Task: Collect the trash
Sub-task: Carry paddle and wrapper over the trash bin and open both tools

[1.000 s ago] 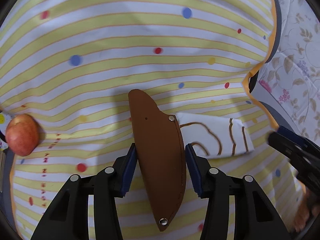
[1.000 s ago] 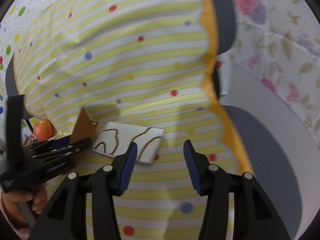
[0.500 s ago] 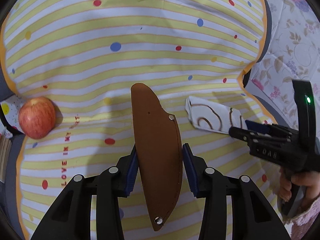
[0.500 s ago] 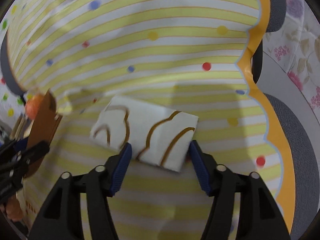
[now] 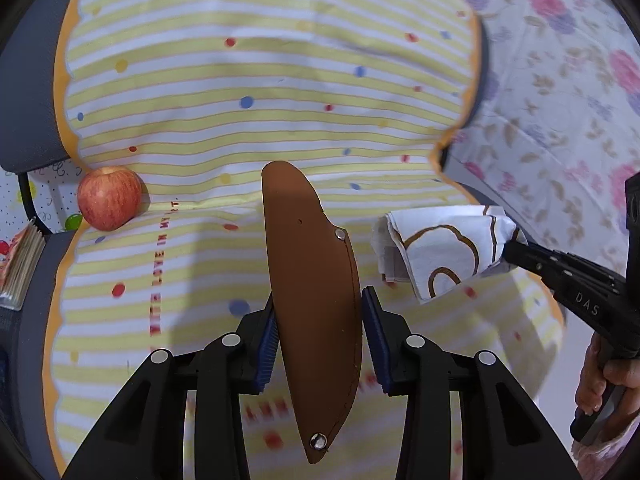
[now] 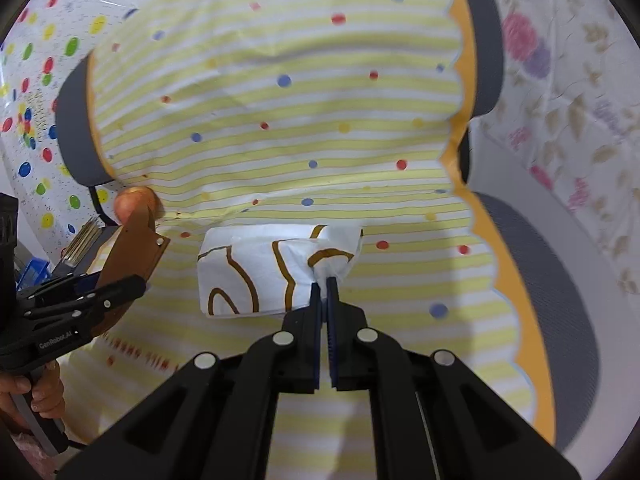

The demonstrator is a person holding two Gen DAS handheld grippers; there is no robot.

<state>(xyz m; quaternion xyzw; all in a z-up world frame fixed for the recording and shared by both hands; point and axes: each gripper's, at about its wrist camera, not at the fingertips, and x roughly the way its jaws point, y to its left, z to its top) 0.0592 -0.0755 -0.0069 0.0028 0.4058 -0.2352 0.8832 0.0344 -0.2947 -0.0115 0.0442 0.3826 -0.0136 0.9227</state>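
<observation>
A brown leather sheath [image 5: 304,220] stands between the pads of my left gripper [image 5: 320,298], whose jaws are closing on it; both pads touch its sides and it is held off the striped cover. A folded white napkin [image 6: 256,268] with brown curved lines hangs from my right gripper [image 6: 324,284], which is shut on its crumpled right corner. The left wrist view shows the napkin [image 5: 436,248] lifted at the right, with the right gripper [image 5: 510,248] pinching it. The right wrist view has the left gripper [image 6: 120,280] and sheath [image 6: 136,240] at the left.
A red apple [image 5: 109,197] lies on the left of the yellow-striped, dotted chair cover [image 5: 280,80]. Floral cloth [image 5: 560,100] hangs to the right. A stack of paper [image 5: 20,260] sits at the far left, below a spotted sheet [image 6: 40,60]. A hand [image 5: 608,376] holds the right gripper.
The right gripper moved onto the napkin, shut on its corner and lifted it. The left gripper drew back with the sheath, and its jaws narrowed on it.
</observation>
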